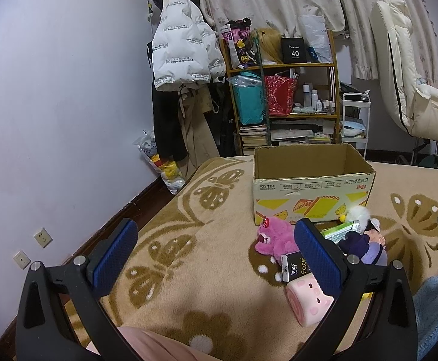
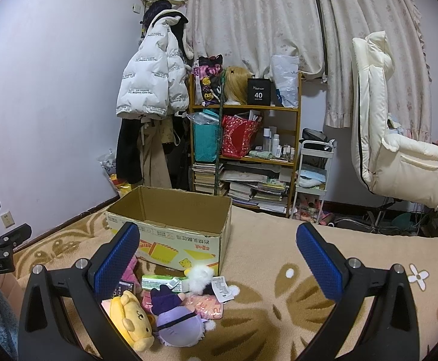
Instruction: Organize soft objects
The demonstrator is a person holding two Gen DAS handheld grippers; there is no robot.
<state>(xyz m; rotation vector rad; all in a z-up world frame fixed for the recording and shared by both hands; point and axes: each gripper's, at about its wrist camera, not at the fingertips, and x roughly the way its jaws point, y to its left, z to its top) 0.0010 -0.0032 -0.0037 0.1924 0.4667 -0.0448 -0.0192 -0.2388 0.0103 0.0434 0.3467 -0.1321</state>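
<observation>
Looking along my left hand-held gripper [image 1: 215, 258], I see its blue pads spread wide with nothing between them, hovering over the beige flowered blanket [image 1: 188, 270] on the bed. My right hand-held gripper [image 2: 219, 258] is just as wide open and holds nothing. An open cardboard box [image 2: 170, 225] sits on the blanket, upright, and what I can see of its inside is bare. The soft things lie in a loose pile just in front of it: a pink plush toy [image 1: 271, 239], a purple plush doll [image 2: 176, 322], a yellow plush dog [image 2: 131, 319] touching the doll's side, a white fluffy toy [image 2: 200, 275] against the box's corner, a green pack of tissues [image 2: 161, 282], and a pink roll-shaped cushion [image 1: 307, 302] nearest my left gripper. A cluttered wooden shelf [image 2: 243, 138] stands against the curtain behind
</observation>
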